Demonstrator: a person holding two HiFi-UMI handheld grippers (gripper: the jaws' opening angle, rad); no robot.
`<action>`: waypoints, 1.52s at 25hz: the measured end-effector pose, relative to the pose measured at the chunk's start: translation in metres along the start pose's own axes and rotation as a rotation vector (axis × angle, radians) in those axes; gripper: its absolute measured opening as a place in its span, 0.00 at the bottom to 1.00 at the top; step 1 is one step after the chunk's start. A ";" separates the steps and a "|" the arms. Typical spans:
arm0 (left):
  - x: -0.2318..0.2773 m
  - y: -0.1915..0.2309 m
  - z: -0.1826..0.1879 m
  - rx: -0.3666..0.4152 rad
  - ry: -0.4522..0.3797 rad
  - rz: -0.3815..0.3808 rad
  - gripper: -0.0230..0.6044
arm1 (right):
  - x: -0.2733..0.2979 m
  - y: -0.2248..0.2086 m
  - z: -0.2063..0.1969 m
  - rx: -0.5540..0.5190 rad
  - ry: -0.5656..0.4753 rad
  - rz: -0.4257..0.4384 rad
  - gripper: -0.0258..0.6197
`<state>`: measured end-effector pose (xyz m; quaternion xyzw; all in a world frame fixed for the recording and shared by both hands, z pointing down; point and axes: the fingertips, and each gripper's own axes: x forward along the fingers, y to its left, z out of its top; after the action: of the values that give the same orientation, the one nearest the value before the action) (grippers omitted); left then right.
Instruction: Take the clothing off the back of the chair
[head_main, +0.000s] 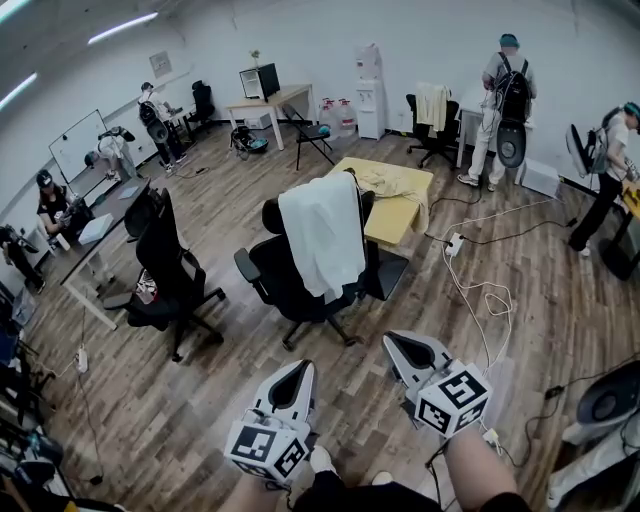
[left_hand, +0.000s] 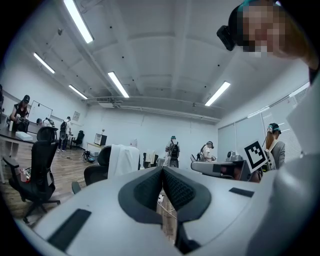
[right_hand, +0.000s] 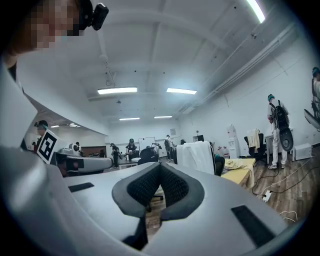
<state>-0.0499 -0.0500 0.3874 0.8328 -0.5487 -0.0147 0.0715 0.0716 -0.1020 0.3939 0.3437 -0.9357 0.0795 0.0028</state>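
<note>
A white garment (head_main: 322, 233) hangs over the back of a black office chair (head_main: 272, 280) in the middle of the room; it also shows as the white garment (left_hand: 124, 160) in the left gripper view and the white garment (right_hand: 198, 156) in the right gripper view. My left gripper (head_main: 300, 371) and right gripper (head_main: 403, 345) are held side by side, level, well short of the chair. Both are shut with nothing between their jaws. The left gripper (left_hand: 162, 170) and right gripper (right_hand: 160, 167) point toward the chair.
A yellow table (head_main: 398, 200) with a beige cloth stands behind the chair. Another black chair (head_main: 170, 270) and a desk (head_main: 100, 235) are at left. White cables and a power strip (head_main: 455, 243) lie on the wood floor at right. Several people work around the room.
</note>
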 end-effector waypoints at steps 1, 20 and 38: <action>0.003 0.006 0.002 0.000 -0.001 -0.008 0.07 | 0.007 0.000 0.002 -0.001 -0.001 -0.007 0.06; 0.043 0.132 0.029 -0.003 -0.022 -0.142 0.07 | 0.131 0.004 0.025 -0.027 -0.015 -0.134 0.06; 0.059 0.186 0.027 -0.007 -0.008 -0.250 0.07 | 0.206 -0.003 0.033 -0.029 -0.004 -0.225 0.08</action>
<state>-0.1984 -0.1792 0.3888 0.8943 -0.4410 -0.0285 0.0698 -0.0820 -0.2420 0.3745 0.4465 -0.8924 0.0642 0.0148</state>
